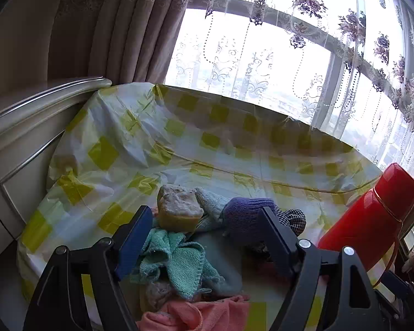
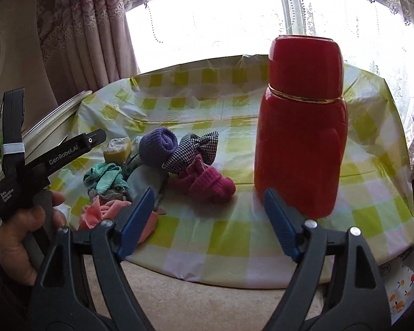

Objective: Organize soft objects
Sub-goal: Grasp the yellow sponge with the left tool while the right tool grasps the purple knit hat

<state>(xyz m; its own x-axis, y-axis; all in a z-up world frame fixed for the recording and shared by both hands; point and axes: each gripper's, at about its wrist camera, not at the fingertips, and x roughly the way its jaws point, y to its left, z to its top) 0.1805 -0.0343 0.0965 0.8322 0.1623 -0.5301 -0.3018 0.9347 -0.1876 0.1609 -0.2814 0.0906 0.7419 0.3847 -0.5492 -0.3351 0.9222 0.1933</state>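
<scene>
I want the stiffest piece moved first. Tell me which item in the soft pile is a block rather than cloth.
The yellow sponge, at the pile's far left edge. It keeps a squared block shape with a grey scouring top, while the teal towel and the other pieces are crumpled or rolled fabric.

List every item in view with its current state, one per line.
left gripper: fingers open, empty, over the pile
right gripper: fingers open, empty
red flask: upright, cap on
purple sock: rolled up
checked cloth: bunched
pink sock: folded, lying flat
teal towel: crumpled
sponge: sitting atop the pile
tablecloth: wrinkled
</scene>
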